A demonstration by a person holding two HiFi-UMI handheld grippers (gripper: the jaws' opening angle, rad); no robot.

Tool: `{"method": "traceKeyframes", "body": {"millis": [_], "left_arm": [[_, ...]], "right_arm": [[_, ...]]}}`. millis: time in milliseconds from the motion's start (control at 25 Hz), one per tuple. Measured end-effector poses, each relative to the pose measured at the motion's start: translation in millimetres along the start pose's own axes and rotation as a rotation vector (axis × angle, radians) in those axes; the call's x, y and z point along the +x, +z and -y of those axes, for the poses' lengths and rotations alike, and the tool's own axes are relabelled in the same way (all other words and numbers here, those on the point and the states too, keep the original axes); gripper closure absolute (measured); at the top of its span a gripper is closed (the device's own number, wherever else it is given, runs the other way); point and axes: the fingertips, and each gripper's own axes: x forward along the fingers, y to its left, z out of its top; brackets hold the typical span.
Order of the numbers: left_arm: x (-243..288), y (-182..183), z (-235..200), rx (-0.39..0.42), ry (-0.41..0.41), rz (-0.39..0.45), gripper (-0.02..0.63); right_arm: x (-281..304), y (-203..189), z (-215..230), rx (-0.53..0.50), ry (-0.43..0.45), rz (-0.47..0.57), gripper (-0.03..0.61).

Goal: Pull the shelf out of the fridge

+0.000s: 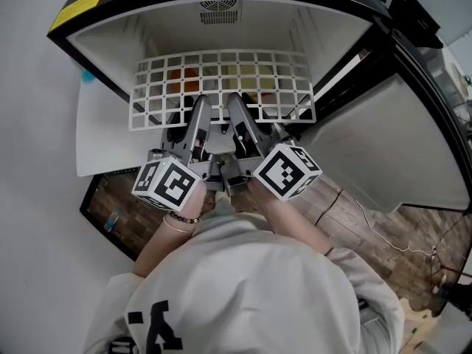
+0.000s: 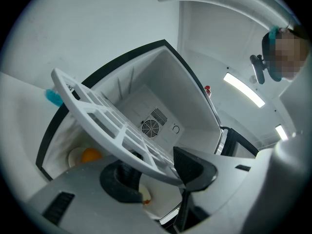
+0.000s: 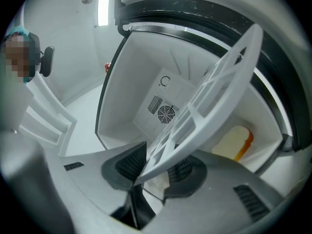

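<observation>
Closest to the head camera, a white sweatshirt (image 1: 243,286) fills the lower frame, and the left forearm (image 1: 158,245), wearing a bracelet (image 1: 181,220), and the right forearm (image 1: 295,220) reach forward from it. Just beyond, the left marker cube (image 1: 168,183) and the right marker cube (image 1: 287,170) sit side by side, so both hands crowd the middle of the opening.

Past the cubes, the left tongs (image 2: 158,172) stand wide with the shelf (image 2: 118,145) lying between them. One pad meets the front rim, while the other shows below the grid and I cannot see it pressing. Beside them the right tongs (image 3: 156,167) are set narrower, a pad against each face of the same rim, gripping it.

That shelf, a white plastic grid, sits inside the fridge (image 1: 103,50), spanning wall to wall, with its front rim at the mouth. Under it, seen through the grid, an orange fruit (image 2: 90,155) rests on a pale plate at the left and a slice of bread (image 3: 234,140) lies at the right, both apart from the shelf. Above the grid the cavity is open up to the ceiling, and a round fan vent (image 1: 220,9) marks the back wall.

To the right the door (image 1: 383,153) hangs swung wide, its hinge edge just beside the shelf's right front corner. To the left a teal object (image 1: 88,74) sits outside the black casing. Wood-pattern floor (image 1: 354,212) lies under the door.
</observation>
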Motion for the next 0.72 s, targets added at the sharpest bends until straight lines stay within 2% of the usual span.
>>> {"method": "traceKeyframes", "body": {"millis": [720], "left_arm": [[-14.5, -5.1, 3.6, -0.009, 0.0, -0.002, 0.423]], "right_arm": [[-14.4, -6.4, -3.1, 0.014, -0.004, -0.011, 0.457]]}}
